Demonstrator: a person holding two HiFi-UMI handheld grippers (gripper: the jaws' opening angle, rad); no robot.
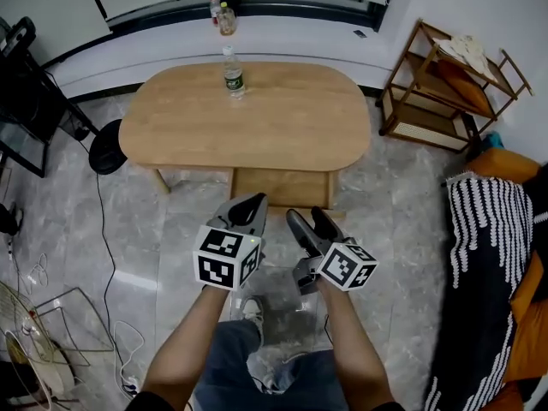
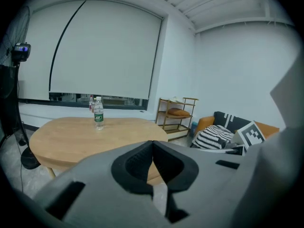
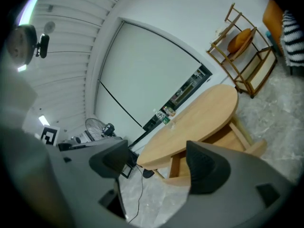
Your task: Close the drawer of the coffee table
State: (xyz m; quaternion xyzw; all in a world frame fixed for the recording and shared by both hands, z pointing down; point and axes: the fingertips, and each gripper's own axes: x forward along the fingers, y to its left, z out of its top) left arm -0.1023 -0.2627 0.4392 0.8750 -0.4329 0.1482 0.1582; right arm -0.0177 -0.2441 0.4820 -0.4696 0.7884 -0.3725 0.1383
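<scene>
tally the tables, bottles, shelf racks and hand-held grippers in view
coffee table: 1
bottles: 3
shelf rack: 1
hand-held grippers: 2
total: 7

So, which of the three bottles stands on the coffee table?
The green-labelled bottle, alone near the table's far edge; the other two stand on the window ledge.
</scene>
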